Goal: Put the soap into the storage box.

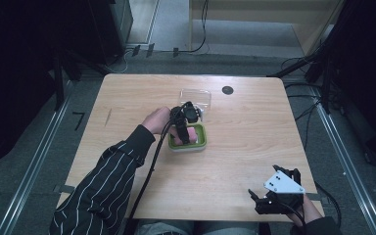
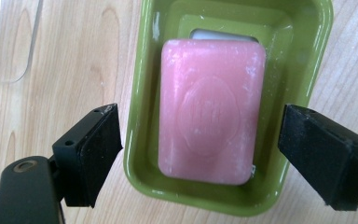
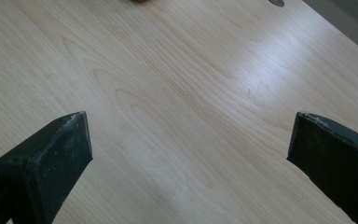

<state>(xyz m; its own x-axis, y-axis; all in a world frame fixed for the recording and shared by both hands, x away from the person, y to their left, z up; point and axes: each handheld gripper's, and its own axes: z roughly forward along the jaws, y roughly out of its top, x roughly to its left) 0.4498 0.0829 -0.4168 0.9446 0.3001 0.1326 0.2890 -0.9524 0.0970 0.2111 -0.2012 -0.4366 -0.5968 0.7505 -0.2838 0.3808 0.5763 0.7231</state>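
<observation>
A pink bar of soap (image 1: 192, 133) lies flat in a green soap dish (image 1: 203, 141) near the middle of the table. My left gripper (image 1: 186, 133) points down over the dish. In the left gripper view the soap (image 2: 212, 109) lies between my two black jaws, which stand wide apart, one outside each long side of the dish (image 2: 142, 93); my left gripper (image 2: 203, 123) is open and its pads touch nothing. My right gripper (image 1: 268, 188) rests at the table's near right corner, and the right gripper view shows my right gripper (image 3: 189, 135) open over bare wood.
A clear plastic lid (image 1: 196, 97) lies just behind the dish, and its corner (image 2: 7, 42) is at the upper left of the left gripper view. A black round grommet (image 1: 227, 90) sits near the far edge of the wooden table (image 1: 254, 127).
</observation>
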